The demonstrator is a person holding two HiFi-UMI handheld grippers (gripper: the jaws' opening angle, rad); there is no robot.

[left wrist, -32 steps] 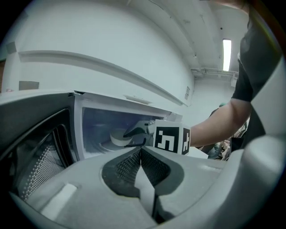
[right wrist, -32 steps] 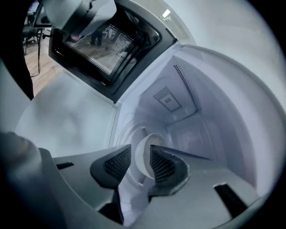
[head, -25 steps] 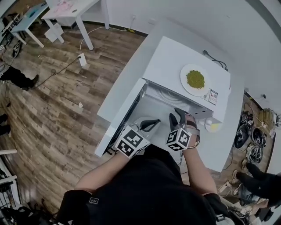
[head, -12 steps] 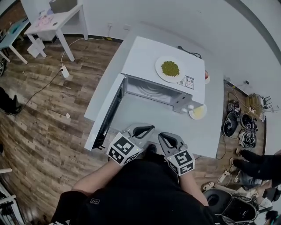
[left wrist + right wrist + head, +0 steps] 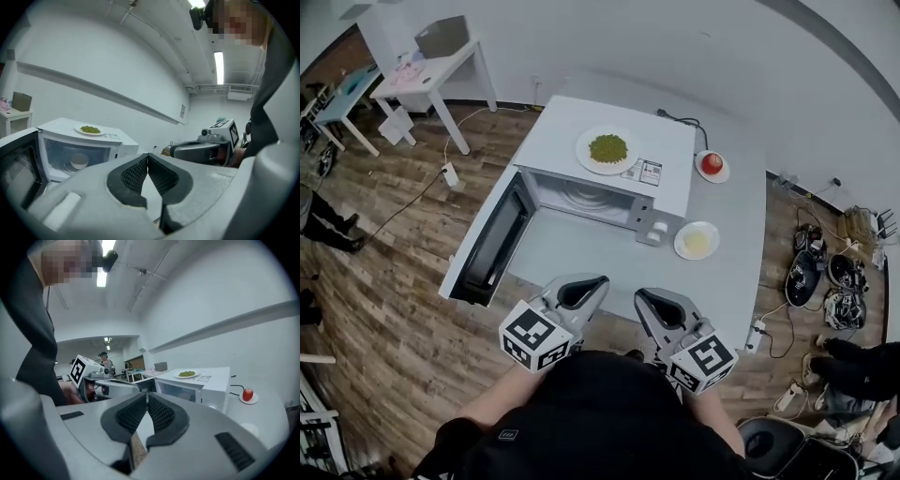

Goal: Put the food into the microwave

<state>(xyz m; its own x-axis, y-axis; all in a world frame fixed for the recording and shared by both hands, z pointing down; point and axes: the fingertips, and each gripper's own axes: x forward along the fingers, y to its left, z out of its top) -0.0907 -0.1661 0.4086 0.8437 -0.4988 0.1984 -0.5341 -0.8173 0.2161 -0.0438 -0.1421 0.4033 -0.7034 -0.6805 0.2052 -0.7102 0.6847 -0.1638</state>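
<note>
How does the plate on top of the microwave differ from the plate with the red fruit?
The plate on top of the microwave holds a heap of green food and looks larger; the plate with the red fruit holds one round red piece and sits on the counter beside the microwave. Both are white and round.

No word or number can be read. A sticker with red and dark print lies on the microwave top, too small to read. The cube on the left gripper and the cube on the right gripper bear black-and-white square markers, not letters. A small white mark on the person's dark shirt is illegible
</note>
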